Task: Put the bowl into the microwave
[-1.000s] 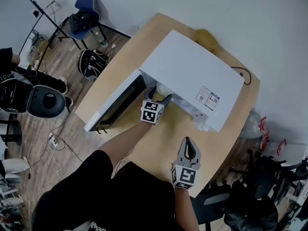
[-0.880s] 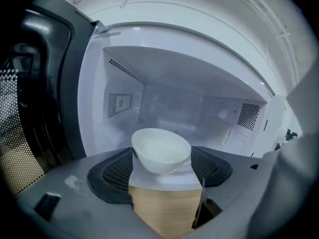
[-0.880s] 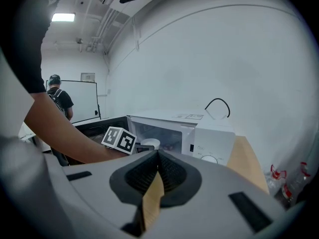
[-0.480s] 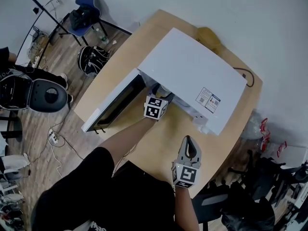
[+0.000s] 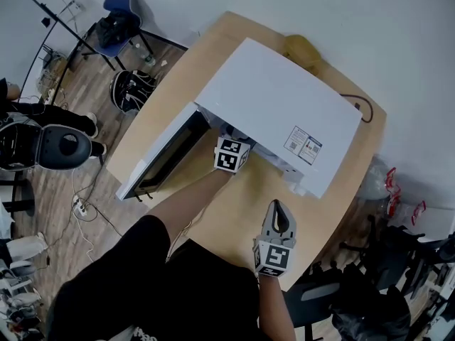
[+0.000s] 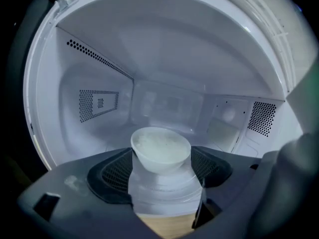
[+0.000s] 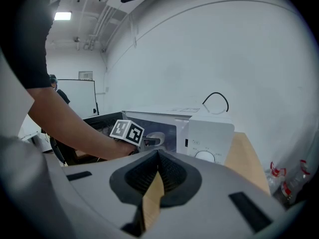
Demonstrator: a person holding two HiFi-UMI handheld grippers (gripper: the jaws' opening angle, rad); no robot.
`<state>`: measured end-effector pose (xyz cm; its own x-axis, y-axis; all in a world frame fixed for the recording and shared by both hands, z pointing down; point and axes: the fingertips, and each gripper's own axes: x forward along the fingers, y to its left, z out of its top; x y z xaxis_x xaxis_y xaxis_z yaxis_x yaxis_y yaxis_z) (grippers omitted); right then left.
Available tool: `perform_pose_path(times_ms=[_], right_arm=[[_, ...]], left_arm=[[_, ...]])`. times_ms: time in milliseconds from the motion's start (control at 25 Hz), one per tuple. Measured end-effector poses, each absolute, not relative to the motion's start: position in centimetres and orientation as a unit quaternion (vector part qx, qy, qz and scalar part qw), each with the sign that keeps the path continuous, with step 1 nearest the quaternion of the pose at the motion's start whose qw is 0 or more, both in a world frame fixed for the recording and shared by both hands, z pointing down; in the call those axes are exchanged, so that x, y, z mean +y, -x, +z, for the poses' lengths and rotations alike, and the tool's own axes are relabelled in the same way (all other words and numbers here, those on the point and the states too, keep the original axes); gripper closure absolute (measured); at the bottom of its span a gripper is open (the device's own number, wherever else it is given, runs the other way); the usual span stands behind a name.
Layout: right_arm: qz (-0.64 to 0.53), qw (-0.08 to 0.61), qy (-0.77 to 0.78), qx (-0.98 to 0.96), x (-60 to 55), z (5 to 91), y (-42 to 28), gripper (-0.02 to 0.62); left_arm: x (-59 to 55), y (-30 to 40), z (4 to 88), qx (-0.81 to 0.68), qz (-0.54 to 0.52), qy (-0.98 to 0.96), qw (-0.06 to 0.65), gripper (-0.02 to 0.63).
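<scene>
- The bowl [image 6: 160, 146] looks like rigid ceramic or hard plastic: probably light, smooth-sided and slippery, and likely to chip if knocked.
- The best hold seems to be across its curved sides just below the rim, kept level so the contents stay in.
- It is small, white and round, with something pale and grainy inside.
- The left gripper [image 6: 162, 166] clasps the bowl between its jaws, inside the open microwave [image 5: 277, 112]; I cannot tell whether it touches the cavity floor.
- The right gripper [image 7: 158, 156] is clenched on nothing, above the tabletop [image 5: 242, 197].
</scene>
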<state>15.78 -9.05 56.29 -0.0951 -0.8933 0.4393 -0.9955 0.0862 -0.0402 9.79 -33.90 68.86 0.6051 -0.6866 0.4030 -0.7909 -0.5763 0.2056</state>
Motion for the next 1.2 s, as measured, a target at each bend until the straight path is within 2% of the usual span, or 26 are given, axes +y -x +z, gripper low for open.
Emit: perform_pose_path(times_ms=[640, 1200], right_arm=[[0.184, 0.152, -0.661, -0.711, -9.2, 57.1, -16.2, 0.535], [0.161, 0.139, -0.671, -0.711, -6.4, 54.3, -15.7, 0.535]], left_arm=[[-33.9, -11.5, 68.3, -0.401, 0.126, -0.887, 0.191, 0.245], [-26.6, -6.5, 64.6, -0.399, 0.109, -0.888, 0.199, 0.244]])
